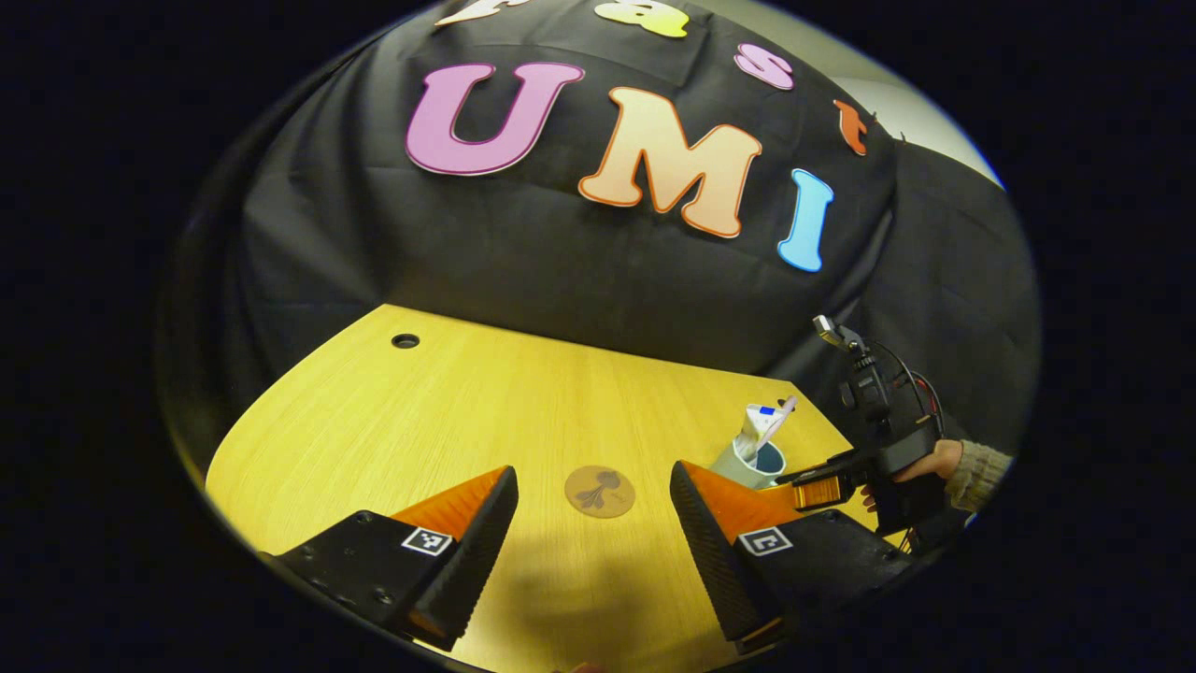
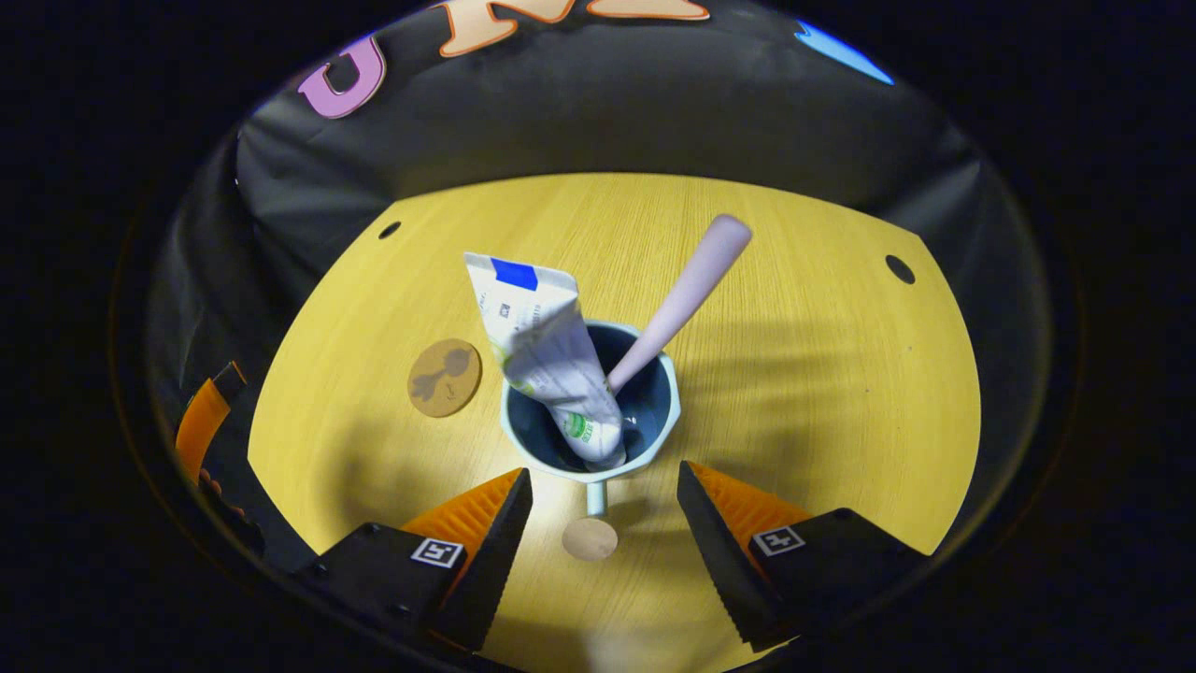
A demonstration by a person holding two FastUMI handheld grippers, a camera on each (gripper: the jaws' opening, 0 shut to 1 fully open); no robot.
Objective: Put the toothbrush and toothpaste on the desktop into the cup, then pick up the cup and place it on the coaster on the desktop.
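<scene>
The right gripper [image 2: 598, 523], jaws spread and holding nothing, hovers just short of the cup [image 2: 589, 411] on the desktop [image 2: 822, 374]. Toothpaste [image 2: 547, 346] and toothbrush [image 2: 682, 299] stand inside it; the coaster [image 2: 445, 378] lies nearby.

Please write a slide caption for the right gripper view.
Open hand-held gripper faces the cup holding toothpaste and toothbrush; coaster lies apart.

Wood-grain desktop [image 2: 794, 355] with smooth, glossy and matt things on it.

I see fine straight grain on the desktop, lightly sheened. The cup [image 2: 654, 425] looks like smooth glazed ceramic. The toothpaste [image 2: 547, 346] is a creased, glossy plastic tube; the toothbrush [image 2: 687, 294] handle is smooth and matt. The coaster [image 2: 445, 378] looks matt, like cork. My grippers' fingers [image 2: 486, 551] have ribbed faces.
</scene>
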